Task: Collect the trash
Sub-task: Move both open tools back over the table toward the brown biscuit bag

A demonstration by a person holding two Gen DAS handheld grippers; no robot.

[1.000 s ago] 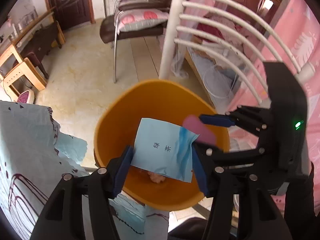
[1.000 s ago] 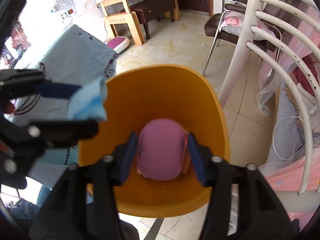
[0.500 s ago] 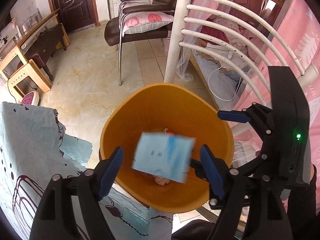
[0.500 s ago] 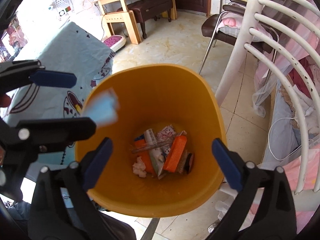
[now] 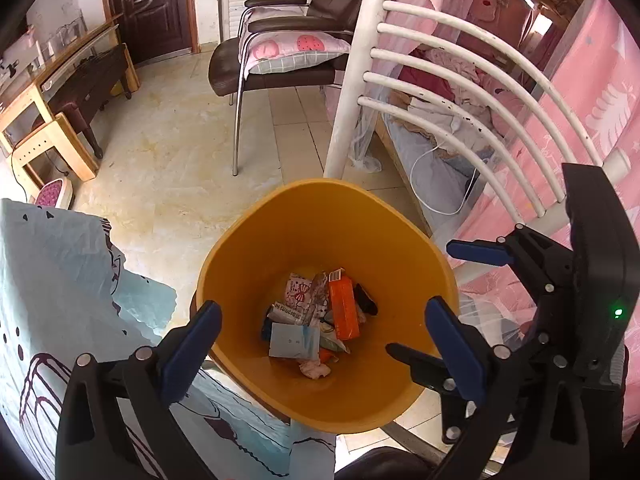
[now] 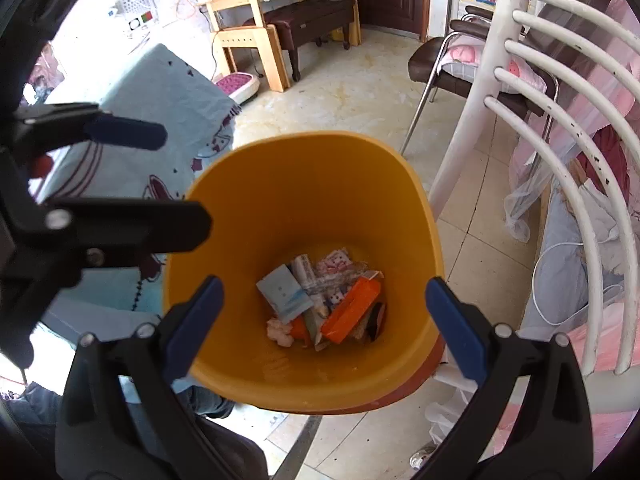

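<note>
L wrist cam: steep down, close over orange bin [image 5: 248, 264] | R wrist cam: same, beside | shared: bin inside

The bin [image 5: 256, 264] is orange-yellow. Inside lie a pale blue packet [image 5: 294, 341], an orange box [image 5: 343, 309] and a white wrapper with pink print [image 5: 298, 291]. The cloth [image 5: 60, 280] is light blue with maroon line drawings.

An orange waste bin [image 5: 320, 232] is seen upright on the floor, its mouth open. At its bottom a heap of trash is piled: a light-blue paper packet [image 5: 294, 340] lying flat, an orange box [image 5: 343, 312] tilted beside it, printed wrappers [image 6: 334, 266] and a crumpled tissue [image 5: 315, 369].
</note>
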